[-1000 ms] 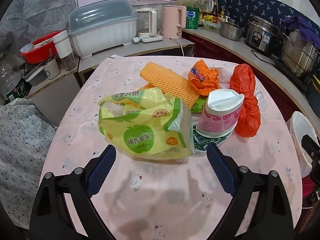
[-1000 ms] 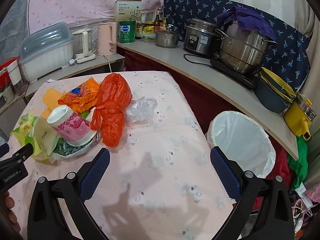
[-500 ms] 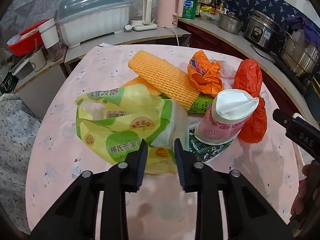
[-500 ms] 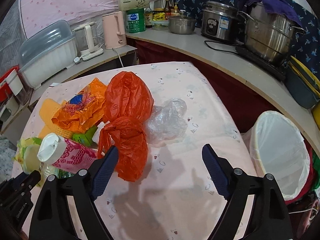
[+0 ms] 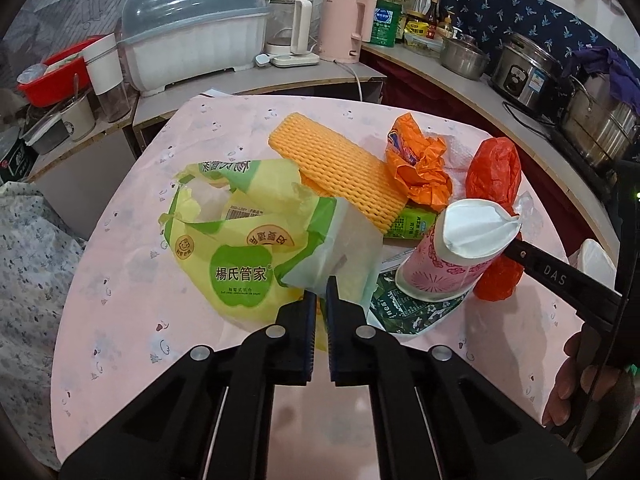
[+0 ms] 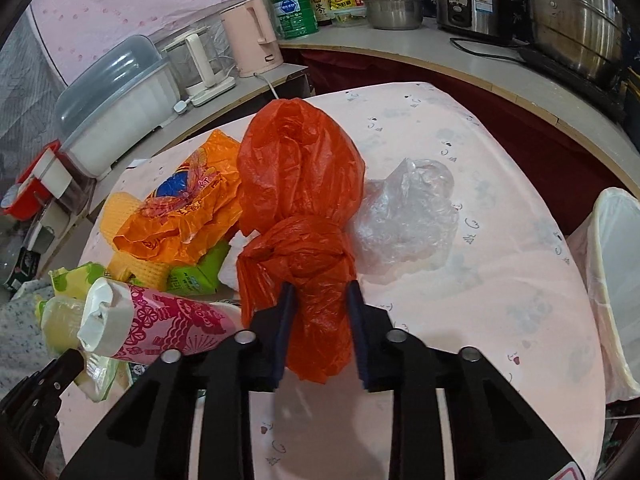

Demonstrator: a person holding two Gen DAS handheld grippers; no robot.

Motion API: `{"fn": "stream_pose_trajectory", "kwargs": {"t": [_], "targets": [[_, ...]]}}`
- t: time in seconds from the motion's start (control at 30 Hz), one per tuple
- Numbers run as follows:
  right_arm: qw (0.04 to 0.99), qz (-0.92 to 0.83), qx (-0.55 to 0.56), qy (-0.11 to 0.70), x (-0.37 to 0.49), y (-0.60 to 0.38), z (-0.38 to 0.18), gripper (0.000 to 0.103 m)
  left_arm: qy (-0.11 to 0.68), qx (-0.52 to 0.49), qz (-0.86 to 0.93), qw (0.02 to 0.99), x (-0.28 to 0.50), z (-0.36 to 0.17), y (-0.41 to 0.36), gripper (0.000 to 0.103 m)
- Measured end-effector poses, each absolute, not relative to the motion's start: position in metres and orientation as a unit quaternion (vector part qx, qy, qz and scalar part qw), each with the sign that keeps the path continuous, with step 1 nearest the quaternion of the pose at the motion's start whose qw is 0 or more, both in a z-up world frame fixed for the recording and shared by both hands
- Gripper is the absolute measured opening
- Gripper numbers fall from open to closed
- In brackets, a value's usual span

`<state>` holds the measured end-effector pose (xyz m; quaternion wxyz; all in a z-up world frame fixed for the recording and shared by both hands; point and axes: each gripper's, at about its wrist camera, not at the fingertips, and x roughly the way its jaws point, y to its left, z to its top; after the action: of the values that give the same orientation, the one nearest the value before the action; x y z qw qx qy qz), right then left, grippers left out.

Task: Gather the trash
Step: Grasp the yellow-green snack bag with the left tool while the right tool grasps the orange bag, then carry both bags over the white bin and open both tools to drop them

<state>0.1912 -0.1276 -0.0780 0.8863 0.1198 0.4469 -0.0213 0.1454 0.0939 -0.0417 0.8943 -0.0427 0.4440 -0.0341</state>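
My left gripper (image 5: 319, 292) pinches the light, crinkly yellow-green bag (image 5: 256, 248) at lower centre, my right gripper (image 6: 320, 300) squeezes the soft red bag's (image 6: 304, 200) knot.

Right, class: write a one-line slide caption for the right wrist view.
Right gripper closes around the knotted red plastic bag on the pink table, white-lined bin waiting alongside.

On my left feed I see a covered dish rack (image 5: 192, 40) on the side counter, with a glass kettle (image 5: 290, 32) and a pink kettle (image 5: 344, 26) just beside it. A green tin (image 5: 386, 22) stands behind them. Along the curved counter (image 5: 500, 112) sit a rice cooker (image 5: 528, 68) and a steel pot (image 5: 600, 128). A red basin (image 5: 52, 72) sits far left.
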Motion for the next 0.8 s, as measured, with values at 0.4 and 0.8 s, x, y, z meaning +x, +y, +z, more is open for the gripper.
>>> {"fn": "stream_pose_trajectory", "kwargs": {"t": [0.4, 0.8], "targets": [[0.915, -0.034, 0.117, 0.385, 0.157, -0.131, -0.031, 0.001, 0.399, -0.045, -0.037, 0.915, 0.126, -0.003, 0.092, 0.003], [0.935, -0.046, 0.123, 0.329, 0.110, -0.157, 0.023, 0.001, 0.345, -0.047, -0.082, 0.934, 0.100, 0.050, 0.064, 0.002]]}}
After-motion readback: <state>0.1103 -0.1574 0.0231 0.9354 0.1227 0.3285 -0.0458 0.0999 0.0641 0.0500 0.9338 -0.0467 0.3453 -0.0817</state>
